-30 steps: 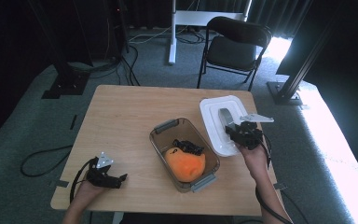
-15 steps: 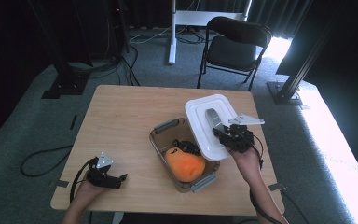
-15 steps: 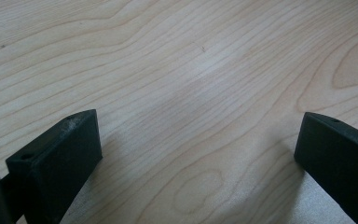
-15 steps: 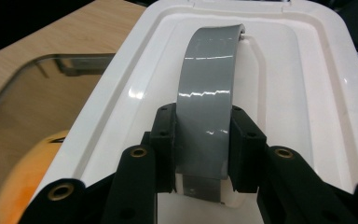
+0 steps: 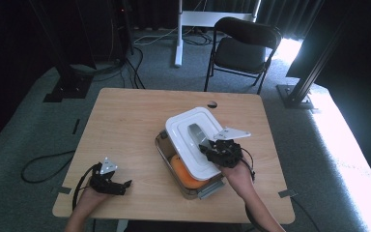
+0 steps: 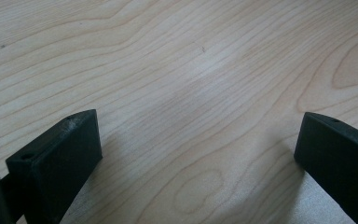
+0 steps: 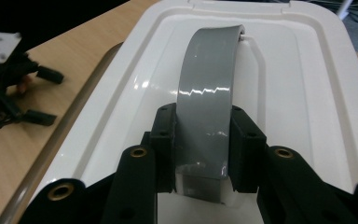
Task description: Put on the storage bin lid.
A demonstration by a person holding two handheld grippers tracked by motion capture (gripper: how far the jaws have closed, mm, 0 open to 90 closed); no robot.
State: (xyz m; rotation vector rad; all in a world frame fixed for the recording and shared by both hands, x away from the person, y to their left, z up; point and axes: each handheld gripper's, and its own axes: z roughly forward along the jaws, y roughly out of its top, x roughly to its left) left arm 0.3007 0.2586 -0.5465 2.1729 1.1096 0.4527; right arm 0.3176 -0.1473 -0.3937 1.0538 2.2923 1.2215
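While the left gripper [image 5: 124, 184] rests in the person's hand near the table's [image 5: 125, 125] front left corner, just where it lay a second ago, its jaws stand wide apart with nothing between them; the left gripper view shows bare wood grain across that gap. Toward the middle, the clear container [image 5: 212, 186] sits by the front right part of the table with something orange [image 5: 183, 175] inside. Earlier the white lid [image 5: 193, 137] lay flat on the table to the right of the container; now it hangs over the container, covering its far end and leaving the near end with the orange thing uncovered. Whether the lid touches the rim I cannot tell. The right gripper [image 5: 206, 147] has travelled leftward with it. Its jaws are clamped on the lid's grey handle [image 7: 208, 105], a grip the right gripper view makes plain, pads pressing both sides of the arched strap, and that view also catches the left gripper farther off on the wood.
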